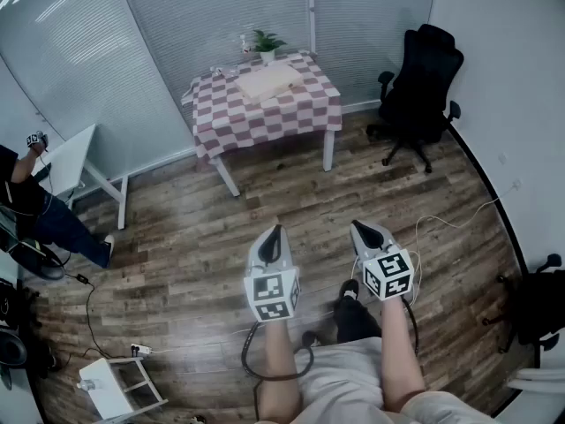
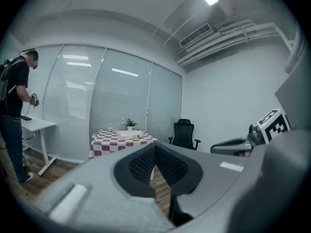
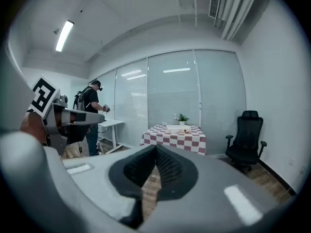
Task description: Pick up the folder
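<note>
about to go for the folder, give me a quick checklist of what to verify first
1. folder in sight: ok, it lies on the checkered table.
2. folder within reach: not ok, the table is across the room.
3. left claw ready to grasp: not ok, shut and empty.
4. right claw ready to grasp: not ok, shut and empty.
5. way to the table: ok, office chair and other person are off to the sides.
6. folder edge free to grip: cannot tell, too far.

Office: glass partition walls [image 1: 203,25], black swivel chair [image 1: 422,82], white desk [image 1: 75,155]
</note>
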### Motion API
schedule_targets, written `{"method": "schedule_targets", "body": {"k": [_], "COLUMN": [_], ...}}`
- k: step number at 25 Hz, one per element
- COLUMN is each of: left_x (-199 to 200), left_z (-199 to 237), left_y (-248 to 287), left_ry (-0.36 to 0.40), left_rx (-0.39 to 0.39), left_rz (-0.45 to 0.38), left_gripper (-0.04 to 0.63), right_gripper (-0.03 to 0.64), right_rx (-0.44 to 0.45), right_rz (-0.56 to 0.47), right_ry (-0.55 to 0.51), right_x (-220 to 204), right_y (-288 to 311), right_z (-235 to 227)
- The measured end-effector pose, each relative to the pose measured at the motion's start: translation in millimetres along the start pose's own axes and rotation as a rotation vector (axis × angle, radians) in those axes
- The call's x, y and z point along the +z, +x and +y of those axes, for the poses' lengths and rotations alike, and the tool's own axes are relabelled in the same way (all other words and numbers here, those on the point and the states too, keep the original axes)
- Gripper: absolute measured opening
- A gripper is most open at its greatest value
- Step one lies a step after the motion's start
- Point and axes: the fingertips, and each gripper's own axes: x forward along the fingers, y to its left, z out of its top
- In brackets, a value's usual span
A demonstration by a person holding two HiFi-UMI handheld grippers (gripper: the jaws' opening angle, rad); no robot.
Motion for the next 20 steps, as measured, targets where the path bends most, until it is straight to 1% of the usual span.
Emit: {"method": "schedule_targets", "body": {"k": [4, 6, 8, 10, 13, 15, 16, 18, 20], "left_x": [4.9, 7.8, 6.4, 5.8, 4.1, 6.9, 10.1, 17.5, 20.1], "left_z": [2.8, 11.3, 26.3, 41.7, 64.9, 84.8, 94.6, 110.1, 121.8], "left_y": [-2.4, -5.2, -7.3, -7.4, -0.5, 6.6, 10.8, 22.5, 39.6], "left_ry": [0.064, 0.079, 0.062, 0.04, 0.053, 0.048, 0.046, 0.049, 0.031], "left_rx": [-0.023, -0.017, 0.017, 0.056, 0.106, 0.144, 0.159, 0.176, 0.193], "left_rz": [-0.012, -0.018, -0.016, -0.018, -0.009, -0.004, -0.003, 0.001, 0.017], "left_gripper": [0.006, 0.006, 0.006, 0.006, 0.006, 0.006, 0.006, 0.006, 0.006], "right_gripper": [0.002, 0.002, 0.002, 0.002, 0.002, 0.002, 0.002, 0.002, 0.002], "right_rx": [0.003, 0.021, 0.043, 0.053, 0.061, 0.114, 0.142, 0.172, 0.185], "right_rz": [-0.007, -0.013, -0.021, -0.036, -0.089, -0.116, -0.124, -0.13, -0.114], "right_ry": [0.028, 0.016, -0.017, -0.027, 0.008, 0.045, 0.064, 0.09, 0.08], "right_x": [1.0, 5.7, 12.4, 20.7, 37.8, 48.0, 52.5, 60.0, 63.5], "right_y": [17.7, 26.0, 36.7, 50.1, 73.5, 92.8, 102.7, 120.6, 137.7], "right_z": [8.3, 17.5, 25.5, 27.3, 21.6, 22.7, 24.0, 22.9, 17.8]}}
